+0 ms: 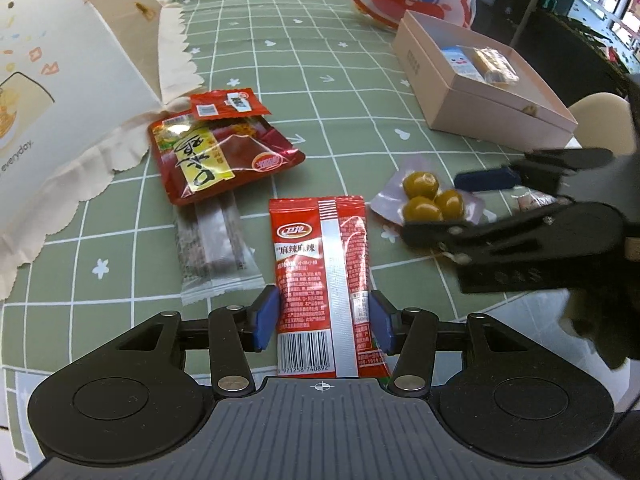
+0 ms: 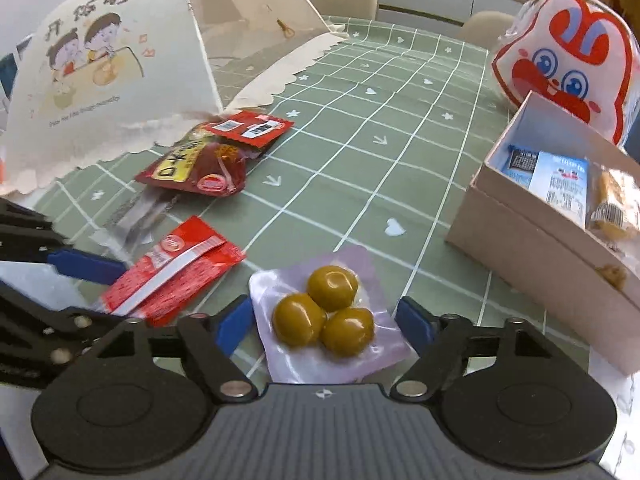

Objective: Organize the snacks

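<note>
Left wrist view: the left gripper (image 1: pixel 325 316) is angled steeply down, blue pads touching both edges of the red spicy-strip packet (image 1: pixel 326 276), so it is judged gripped; a square, centred squeeze is advised.

Right wrist view: the right gripper (image 2: pixel 324 326) is tilted down, jaws open astride the olive pouch (image 2: pixel 326 316), pads apart from it. The pink box (image 2: pixel 532 248) is seen near, to the right.
</note>
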Motion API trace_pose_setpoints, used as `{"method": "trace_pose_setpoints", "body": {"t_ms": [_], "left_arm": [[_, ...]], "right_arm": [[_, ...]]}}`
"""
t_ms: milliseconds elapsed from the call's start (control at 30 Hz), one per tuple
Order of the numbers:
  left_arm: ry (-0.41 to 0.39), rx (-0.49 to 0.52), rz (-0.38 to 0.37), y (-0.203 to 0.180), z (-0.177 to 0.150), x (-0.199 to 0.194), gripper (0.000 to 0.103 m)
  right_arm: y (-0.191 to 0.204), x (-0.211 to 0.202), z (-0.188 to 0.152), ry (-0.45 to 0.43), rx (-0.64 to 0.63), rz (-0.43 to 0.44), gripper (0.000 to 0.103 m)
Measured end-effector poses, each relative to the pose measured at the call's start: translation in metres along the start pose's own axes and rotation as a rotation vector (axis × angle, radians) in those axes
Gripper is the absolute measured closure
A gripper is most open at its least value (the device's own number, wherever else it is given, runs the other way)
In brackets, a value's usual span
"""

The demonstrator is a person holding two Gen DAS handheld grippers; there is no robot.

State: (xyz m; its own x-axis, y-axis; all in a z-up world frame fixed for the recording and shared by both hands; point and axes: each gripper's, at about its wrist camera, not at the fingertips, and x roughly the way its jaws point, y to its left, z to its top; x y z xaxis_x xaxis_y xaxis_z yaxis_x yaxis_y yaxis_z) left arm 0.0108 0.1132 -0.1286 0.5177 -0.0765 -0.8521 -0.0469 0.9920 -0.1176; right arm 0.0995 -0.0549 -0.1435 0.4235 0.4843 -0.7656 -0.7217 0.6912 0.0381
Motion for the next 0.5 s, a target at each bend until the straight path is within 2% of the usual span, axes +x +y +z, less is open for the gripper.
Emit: {"method": "trace_pose_setpoints", "body": {"t_ms": [200,333,500], "left_arm": [[-0.003,-0.005,0.003,0.000,0.000,0.000,0.048],[-0.003,-0.014,0.014,-0.002,0.001,0.000,0.048],[-0.003,-0.012,-0.005,-0.008,-0.001,0.001,0.048]], "right_arm": [[0.008,-0.024,-0.012,0.009,-0.019,0.047,0.032],[0.008,-0.039,-0.023,-0.001,-0.032,0.047,0.031],[-0.005,-0.063,-0.033,-0.086,0.018,-0.070,0.027]]}}
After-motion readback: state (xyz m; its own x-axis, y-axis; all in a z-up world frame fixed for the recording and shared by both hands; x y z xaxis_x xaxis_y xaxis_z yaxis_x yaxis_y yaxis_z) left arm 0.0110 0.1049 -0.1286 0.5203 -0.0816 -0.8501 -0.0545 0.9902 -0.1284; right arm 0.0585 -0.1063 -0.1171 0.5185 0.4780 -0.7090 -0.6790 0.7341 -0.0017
